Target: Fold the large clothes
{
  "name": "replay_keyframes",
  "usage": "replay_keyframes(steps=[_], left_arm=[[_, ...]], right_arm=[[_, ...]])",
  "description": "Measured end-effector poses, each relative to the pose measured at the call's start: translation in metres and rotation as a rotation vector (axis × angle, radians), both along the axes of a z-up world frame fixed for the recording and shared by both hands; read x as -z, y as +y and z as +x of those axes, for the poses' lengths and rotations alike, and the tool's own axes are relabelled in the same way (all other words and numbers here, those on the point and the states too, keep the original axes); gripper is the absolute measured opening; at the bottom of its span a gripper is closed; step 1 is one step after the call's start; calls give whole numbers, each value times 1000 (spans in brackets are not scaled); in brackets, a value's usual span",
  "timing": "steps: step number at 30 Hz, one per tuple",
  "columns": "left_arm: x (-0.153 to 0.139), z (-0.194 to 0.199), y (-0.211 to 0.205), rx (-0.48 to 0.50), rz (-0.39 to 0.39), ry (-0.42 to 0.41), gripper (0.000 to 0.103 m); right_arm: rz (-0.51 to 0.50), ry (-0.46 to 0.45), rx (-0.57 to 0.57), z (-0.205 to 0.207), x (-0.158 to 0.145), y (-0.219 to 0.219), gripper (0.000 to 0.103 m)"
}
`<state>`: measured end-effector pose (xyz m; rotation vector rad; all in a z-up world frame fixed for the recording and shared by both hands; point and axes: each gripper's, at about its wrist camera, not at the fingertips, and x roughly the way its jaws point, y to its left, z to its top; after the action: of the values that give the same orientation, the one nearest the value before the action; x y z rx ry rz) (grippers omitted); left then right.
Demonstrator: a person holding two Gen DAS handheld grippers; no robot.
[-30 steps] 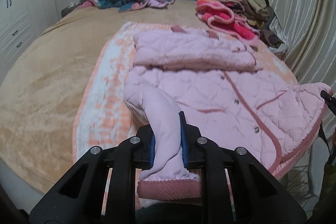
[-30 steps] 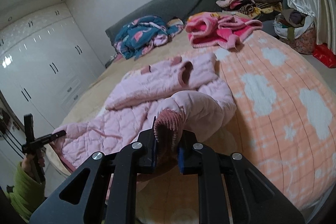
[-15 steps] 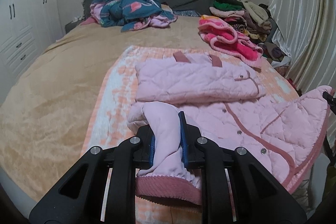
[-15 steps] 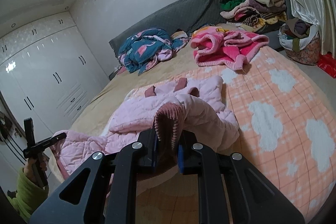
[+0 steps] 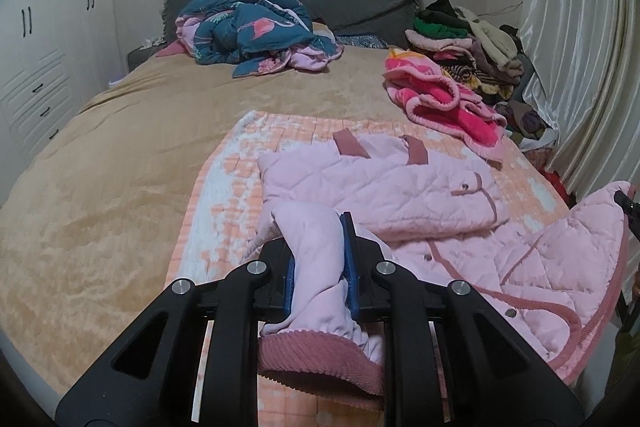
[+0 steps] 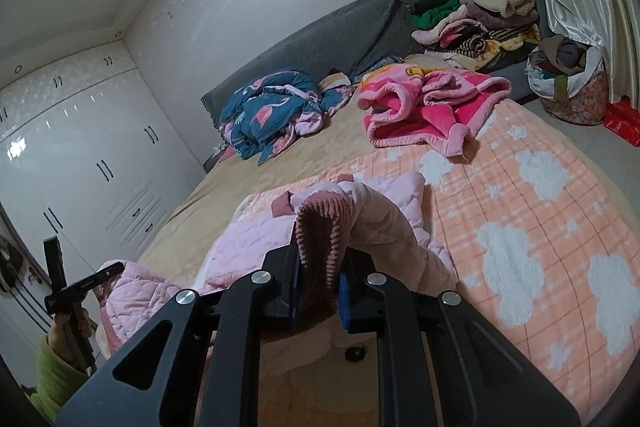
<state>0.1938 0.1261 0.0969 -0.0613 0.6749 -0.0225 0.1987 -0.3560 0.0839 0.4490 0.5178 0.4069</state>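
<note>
Left gripper [image 5: 319, 269], seen from its own camera, is clamped on a sleeve [image 5: 316, 259] of the pink quilted jacket [image 5: 472, 251] just above the ribbed cuff [image 5: 320, 361], a hold that appears meant to carry the sleeve in over the body for a fold. Spread on a peach checked blanket [image 5: 224, 195], the jacket has its far part doubled over and its right edge lifted near the bed's side; tan bedspread [image 5: 120, 155] lies open to the left, while a pink robe [image 5: 440, 99] sits well beyond. From the right camera, the right gripper [image 6: 319, 281] pinches the other cuff [image 6: 324, 223], its sleeve arching up off the jacket. Blanket to its right lies bare up to the bed's edge, with a clothes basket [image 6: 568, 83] on the floor past it.
</note>
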Motion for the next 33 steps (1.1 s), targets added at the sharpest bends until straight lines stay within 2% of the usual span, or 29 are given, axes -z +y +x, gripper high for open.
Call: replay_keyframes(steps=[14,23,33], left_arm=[[-13,37,6,-41,-22,-19,12],[-13,56,12,-66,-44,-21,13],[-9,81,23,-119,-68,-29,14]], right_arm=[[8,-1,25,46,-13,1,13],[32,11,31,76,-18,1,13],[9,17,63,109,-23,5,13]])
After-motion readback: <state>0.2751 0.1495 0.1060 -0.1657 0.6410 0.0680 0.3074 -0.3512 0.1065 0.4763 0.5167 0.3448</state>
